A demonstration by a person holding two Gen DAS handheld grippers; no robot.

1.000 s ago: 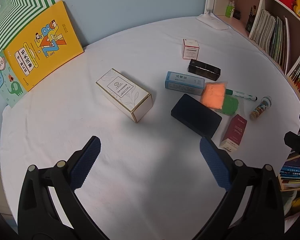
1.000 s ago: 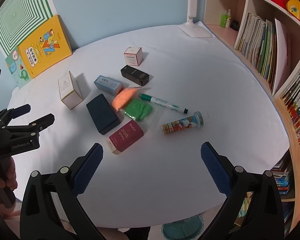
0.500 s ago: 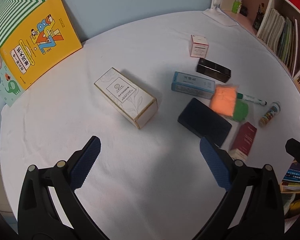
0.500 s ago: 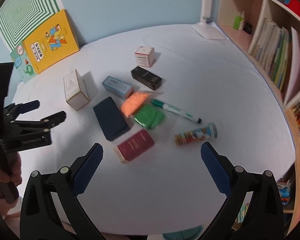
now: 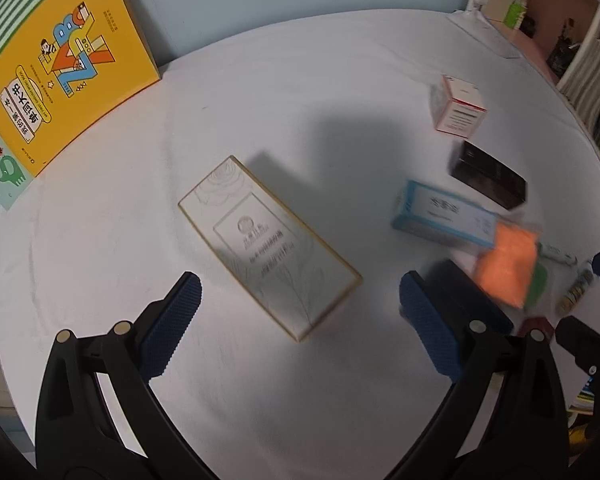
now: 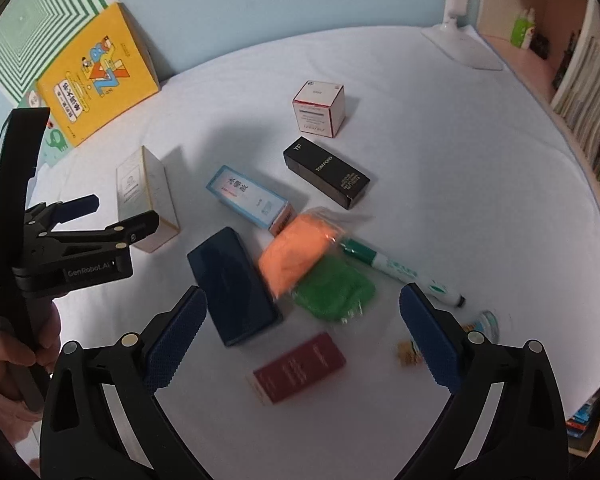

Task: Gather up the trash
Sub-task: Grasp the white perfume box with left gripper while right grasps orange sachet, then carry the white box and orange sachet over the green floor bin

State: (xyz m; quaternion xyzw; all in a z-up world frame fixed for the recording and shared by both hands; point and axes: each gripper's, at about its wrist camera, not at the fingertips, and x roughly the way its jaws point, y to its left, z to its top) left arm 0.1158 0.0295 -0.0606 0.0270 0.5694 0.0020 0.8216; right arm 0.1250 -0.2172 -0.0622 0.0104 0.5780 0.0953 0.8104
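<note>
Since both grippers hang over the table [image 6: 440, 128] with nothing between their fingers, this reads as the approach step: no trash picked yet.

Left gripper [image 5: 296, 308]: jaws wide apart, empty, lined up over the white box [image 5: 268, 244], which lies flat, long axis diagonal across the jaw line. My guess is that's the first target. Next move calls for a drop straight down plus a wrist twist so the pads close on the long sides, not the ends. The view is motion-blurred.

Right gripper [image 6: 300, 328]: also fully spread, empty, over the clutter to the right. Below it:
- navy case [image 6: 232, 284], flat, near the left finger
- maroon box [image 6: 300, 366], flat, between the fingers in view
- blue box [image 6: 246, 196]
- black box [image 6: 326, 172]
- cube box [image 6: 320, 108], upright, farthest back
- orange pouch [image 6: 296, 252] overlapping green pouch [image 6: 334, 294], touching
- marker [image 6: 400, 272] just beside the pouches
- small tube [image 6: 480, 324], mostly hidden behind the right finger

No bin visible in either view, so I can't tell where trash goes. The pouches look soft and need a low pinch.
</note>
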